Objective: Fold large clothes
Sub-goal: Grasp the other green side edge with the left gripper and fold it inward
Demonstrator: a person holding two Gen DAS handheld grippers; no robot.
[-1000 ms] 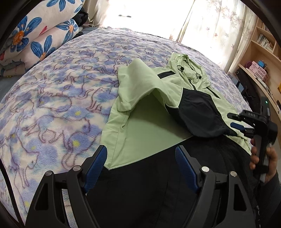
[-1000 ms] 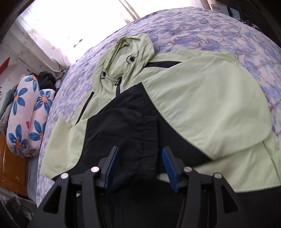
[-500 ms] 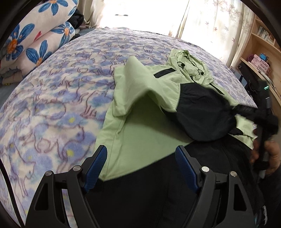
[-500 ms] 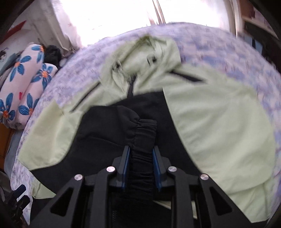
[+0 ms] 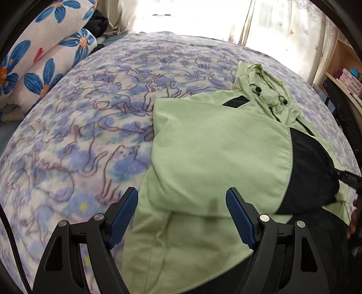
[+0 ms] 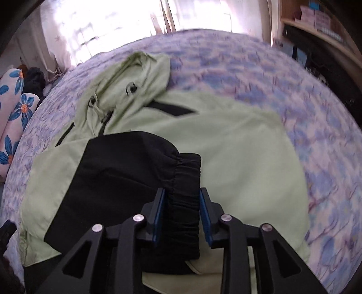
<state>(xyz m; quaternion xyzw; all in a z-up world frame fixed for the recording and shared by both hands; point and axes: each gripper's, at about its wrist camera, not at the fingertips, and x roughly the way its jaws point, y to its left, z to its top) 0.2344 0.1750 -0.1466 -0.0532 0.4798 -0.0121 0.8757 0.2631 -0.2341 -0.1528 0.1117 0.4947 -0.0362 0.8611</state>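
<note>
A light green hooded jacket (image 5: 217, 158) with black sleeve ends lies on the floral bedspread (image 5: 90, 126); it also shows in the right wrist view (image 6: 244, 158). My left gripper (image 5: 182, 217) is open, its fingers straddling the folded green sleeve near the jacket's left edge. My right gripper (image 6: 181, 210) is shut on the black elastic sleeve cuff (image 6: 185, 181), with the black sleeve (image 6: 117, 181) folded across the jacket's front. The hood (image 6: 135, 83) lies toward the far side.
Rolled floral bedding (image 5: 38, 58) lies at the far left by dark clothes (image 5: 99, 22). Curtains and a bright window (image 5: 192, 18) are behind the bed. A wooden shelf unit (image 6: 316, 24) stands at the right.
My right gripper has closed on the black cuff and carried it over the jacket's front. My left gripper moved forward and right over the green sleeve, still open.
</note>
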